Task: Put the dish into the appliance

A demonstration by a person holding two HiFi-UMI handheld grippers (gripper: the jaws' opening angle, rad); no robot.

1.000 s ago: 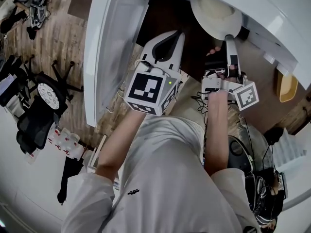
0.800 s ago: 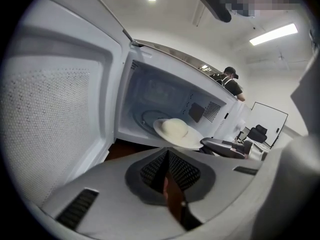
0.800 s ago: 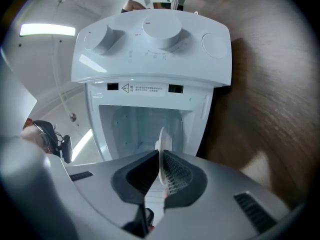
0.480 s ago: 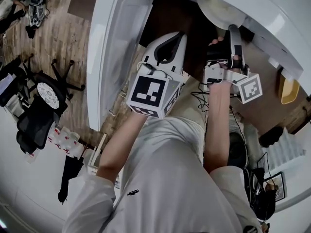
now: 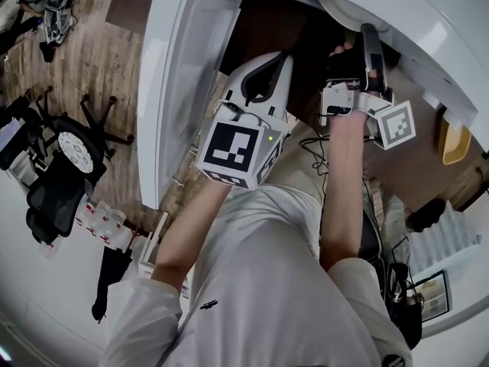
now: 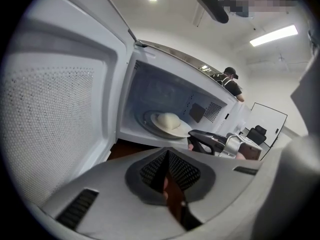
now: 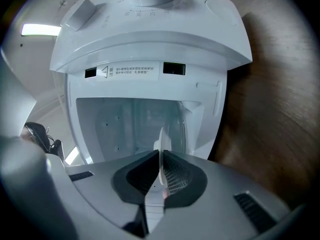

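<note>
A white microwave (image 5: 428, 21) stands with its door (image 5: 176, 75) swung wide to the left. In the left gripper view, a pale dish (image 6: 167, 121) with a light lump on it lies inside the cavity (image 6: 165, 94). My right gripper (image 6: 210, 141) reaches in from the right at the dish's rim. In the right gripper view the dish (image 7: 161, 139) shows edge-on between the pads, and my right gripper (image 7: 161, 159) is shut on it. My left gripper (image 5: 281, 58) hangs shut and empty before the opening, apart from the door.
The open door (image 6: 50, 124) fills the space to my left. A black office chair (image 5: 53, 182) and cables stand on the wooden floor at far left. A yellow object (image 5: 451, 136) lies at right. A person (image 6: 231, 81) stands behind the microwave.
My right gripper has carried the dish farther into the microwave, so the dish is now mostly hidden under the top in the head view. The left gripper has barely moved.
</note>
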